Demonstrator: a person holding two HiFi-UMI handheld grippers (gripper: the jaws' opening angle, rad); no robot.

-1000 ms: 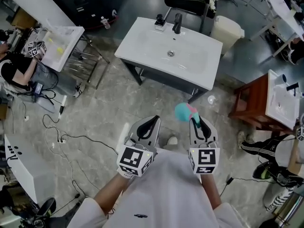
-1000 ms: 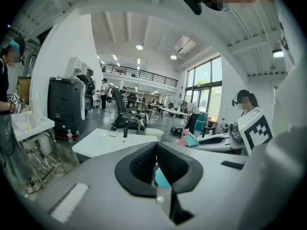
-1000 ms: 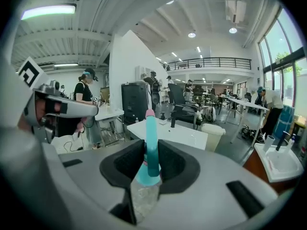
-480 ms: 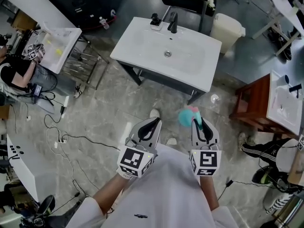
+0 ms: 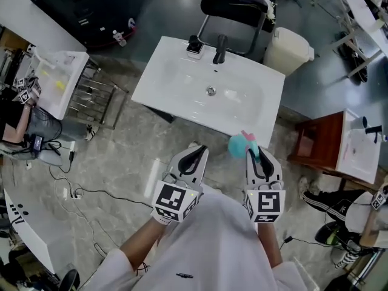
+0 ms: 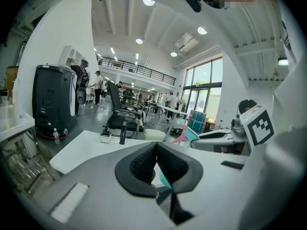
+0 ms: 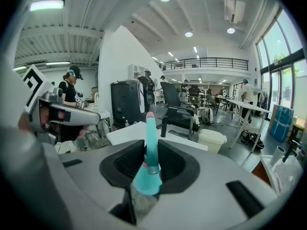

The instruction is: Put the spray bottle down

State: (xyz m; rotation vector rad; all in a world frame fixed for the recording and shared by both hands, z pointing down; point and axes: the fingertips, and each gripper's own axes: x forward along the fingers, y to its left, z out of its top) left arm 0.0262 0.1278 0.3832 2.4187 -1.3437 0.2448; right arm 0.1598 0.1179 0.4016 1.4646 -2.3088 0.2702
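The spray bottle [image 5: 240, 144], teal-headed with a pink nozzle and a clear body, is clamped between the jaws of my right gripper [image 5: 257, 157]; its head [image 7: 147, 162] stands upright between the black pads. It hangs just over the near right edge of the white washbasin [image 5: 182, 105]. My left gripper [image 5: 193, 157] is shut with its pads touching and nothing between them, held beside the right one in front of the basin. From the left gripper view the bottle head [image 6: 188, 136] shows to the right.
A black tap [image 5: 220, 48] and a small black-topped dispenser [image 5: 194, 45] stand at the basin's far edge. Behind it are a black chair [image 5: 233, 5] and a cream bin [image 5: 288, 50]. A wooden stand with a second basin [image 5: 354, 147] is at the right. Cables lie on the floor at left.
Both grippers and the bottle have come forward to the basin's near edge; earlier they were over the bare floor well short of it.
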